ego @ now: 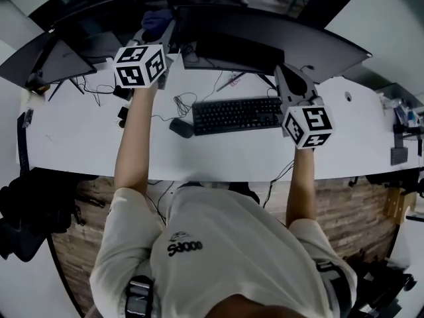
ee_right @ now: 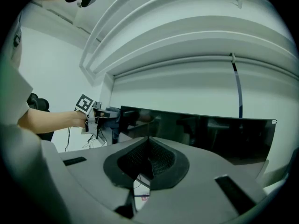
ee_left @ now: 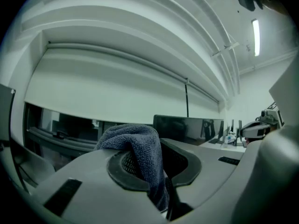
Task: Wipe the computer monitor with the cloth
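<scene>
Cloth (ego: 155, 20) is bunched at the left end of the monitor (ego: 265, 35), a dark blue-grey terry wad. The left gripper (ego: 164, 37) has its jaws clamped on it. In the left gripper view a thick fold humps over one jaw pad and a tail hangs down through the narrow slot between the two. From where I stand I cannot tell whether the wad is touching the screen or sitting just off its upper left corner.

The monitor is wide and curved, and its long axis runs left to right across the back of the white desk (ego: 79, 144). Nearly all of the screen therefore lies to the right of the cloth, so I would expect the wipe to travel rightward along that length. The left hand holds the cloth and is the nearer one, so the stroke looks to be its job. The screen is dark and glossy, and the right gripper view shows faint reflections on it.

Further right, the keyboard (ego: 237, 114) lies in front of the screen. Beyond it, the right gripper (ego: 289, 77) is raised near the monitor's right half, its jaws together on nothing.
</scene>
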The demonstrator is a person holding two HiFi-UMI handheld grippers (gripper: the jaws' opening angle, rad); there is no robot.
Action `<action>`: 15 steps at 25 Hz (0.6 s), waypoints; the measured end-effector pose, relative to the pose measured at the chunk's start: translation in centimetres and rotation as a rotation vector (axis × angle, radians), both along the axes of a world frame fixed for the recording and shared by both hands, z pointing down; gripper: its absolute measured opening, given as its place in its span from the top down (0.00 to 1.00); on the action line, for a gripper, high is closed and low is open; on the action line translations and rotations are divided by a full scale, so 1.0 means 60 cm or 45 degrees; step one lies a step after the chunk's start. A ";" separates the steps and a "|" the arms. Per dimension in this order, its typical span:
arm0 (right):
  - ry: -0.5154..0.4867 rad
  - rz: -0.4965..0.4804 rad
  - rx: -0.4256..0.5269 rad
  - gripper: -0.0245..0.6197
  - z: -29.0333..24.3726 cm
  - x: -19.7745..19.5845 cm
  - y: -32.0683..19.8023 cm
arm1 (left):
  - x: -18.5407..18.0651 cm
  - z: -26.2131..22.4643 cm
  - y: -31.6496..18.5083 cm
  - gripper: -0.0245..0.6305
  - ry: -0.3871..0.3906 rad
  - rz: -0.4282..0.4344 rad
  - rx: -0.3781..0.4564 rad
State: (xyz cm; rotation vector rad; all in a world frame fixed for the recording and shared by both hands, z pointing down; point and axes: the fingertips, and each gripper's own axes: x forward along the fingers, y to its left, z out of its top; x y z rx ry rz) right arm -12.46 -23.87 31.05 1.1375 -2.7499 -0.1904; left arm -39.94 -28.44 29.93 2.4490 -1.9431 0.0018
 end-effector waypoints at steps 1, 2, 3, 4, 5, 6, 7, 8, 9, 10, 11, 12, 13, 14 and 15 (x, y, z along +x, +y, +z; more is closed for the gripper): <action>0.005 -0.020 -0.008 0.96 0.001 0.003 -0.005 | -0.001 0.011 -0.001 0.87 0.030 -0.004 -0.002; 0.009 -0.036 -0.014 0.96 0.002 0.006 -0.011 | -0.002 0.022 -0.001 0.87 0.050 -0.010 -0.006; 0.014 -0.047 -0.020 0.96 0.005 0.008 -0.018 | -0.004 0.035 -0.002 0.87 0.059 -0.017 -0.016; 0.022 -0.057 -0.027 0.96 0.010 0.010 -0.024 | -0.004 0.049 -0.003 0.87 0.063 -0.022 -0.032; 0.031 -0.066 -0.037 0.96 0.017 0.013 -0.028 | -0.004 0.065 -0.004 0.87 0.067 -0.026 -0.052; 0.041 -0.071 -0.048 0.96 0.026 0.015 -0.033 | -0.004 0.083 -0.007 0.87 0.070 -0.030 -0.074; 0.049 -0.072 -0.058 0.96 0.035 0.018 -0.038 | -0.003 0.103 -0.009 0.87 0.069 -0.036 -0.096; 0.053 -0.069 -0.068 0.96 0.044 0.021 -0.044 | -0.003 0.123 -0.012 0.87 0.059 -0.045 -0.118; 0.051 -0.062 -0.079 0.96 0.053 0.023 -0.051 | -0.003 0.145 -0.015 0.87 0.043 -0.057 -0.140; 0.044 -0.055 -0.091 0.96 0.061 0.025 -0.057 | -0.003 0.167 -0.018 0.86 0.028 -0.068 -0.163; 0.036 -0.048 -0.107 0.96 0.071 0.028 -0.062 | -0.003 0.189 -0.021 0.86 0.021 -0.077 -0.188; 0.031 -0.041 -0.125 0.96 0.083 0.030 -0.066 | -0.004 0.211 -0.022 0.85 0.023 -0.082 -0.214; 0.033 -0.035 -0.143 0.96 0.095 0.033 -0.068 | -0.004 0.232 -0.024 0.85 0.029 -0.085 -0.239; 0.039 -0.030 -0.159 0.96 0.108 0.035 -0.069 | -0.004 0.252 -0.025 0.85 0.035 -0.087 -0.264; 0.047 -0.026 -0.173 0.96 0.119 0.038 -0.069 | -0.005 0.271 -0.027 0.85 0.040 -0.089 -0.286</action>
